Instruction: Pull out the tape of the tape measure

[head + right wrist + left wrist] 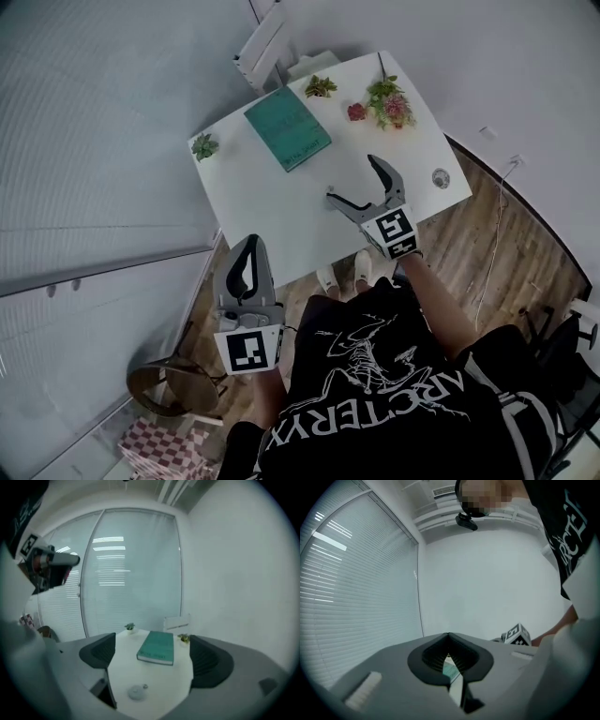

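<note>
Tape measure [441, 177]: small round grey case, flat on white table [281, 211], by its right edge, untouched | right gripper [352, 178]: jaws spread, empty, above table | left gripper [249, 246]: clenched, empty, at table's near-left edge

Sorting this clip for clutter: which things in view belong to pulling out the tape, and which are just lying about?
Job: tape measure, small and round, near the table edge; right gripper, open above the table; left gripper, shut and empty.
Lying about: green book; potted plants; flowers.
</note>
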Demonstrator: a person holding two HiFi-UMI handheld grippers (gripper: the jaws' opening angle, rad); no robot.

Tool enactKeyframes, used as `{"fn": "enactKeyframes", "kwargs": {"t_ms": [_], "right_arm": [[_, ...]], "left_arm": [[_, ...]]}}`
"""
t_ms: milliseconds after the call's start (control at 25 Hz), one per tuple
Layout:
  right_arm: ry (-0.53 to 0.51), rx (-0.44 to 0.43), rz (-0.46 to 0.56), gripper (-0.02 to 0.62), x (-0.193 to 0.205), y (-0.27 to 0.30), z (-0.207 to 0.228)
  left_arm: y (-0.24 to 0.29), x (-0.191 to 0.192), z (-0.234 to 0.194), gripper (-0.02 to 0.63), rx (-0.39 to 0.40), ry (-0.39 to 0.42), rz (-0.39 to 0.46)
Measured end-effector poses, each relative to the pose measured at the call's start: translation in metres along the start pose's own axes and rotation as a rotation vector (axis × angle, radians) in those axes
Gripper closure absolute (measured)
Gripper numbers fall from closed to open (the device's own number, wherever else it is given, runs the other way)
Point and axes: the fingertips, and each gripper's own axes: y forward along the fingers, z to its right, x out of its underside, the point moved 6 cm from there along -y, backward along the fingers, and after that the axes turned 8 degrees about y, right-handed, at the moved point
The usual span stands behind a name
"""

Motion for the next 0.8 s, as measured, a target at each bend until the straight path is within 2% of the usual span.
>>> {"fn": "enactKeyframes", "kwargs": {"t_ms": [160,360,480,800], "right_arm": [[0.05,0.008,-0.154,0.083,0.081,0.042,-0.012],[0.062,0.02,-0.301,0.08,0.15,0.078,-0.018],[0.089,0.013,-0.371,0.081,0.169,0.091,-0.02],[0.144,0.011,-0.441,0.081,0.186,0.097,-0.023]], "left_arm": [[-0.013,0.006,-0.004,0.594,-0.032,0.014,-0.011],[-0.03,0.016,-0.006,0.594,-0.059,0.018,-0.058],[-0.036,0.024,-0.009,0.594,-0.079,0.008,-0.086],[-0.037,0.029,-0.007,0.594,-0.082,0.0,-0.095]]}}
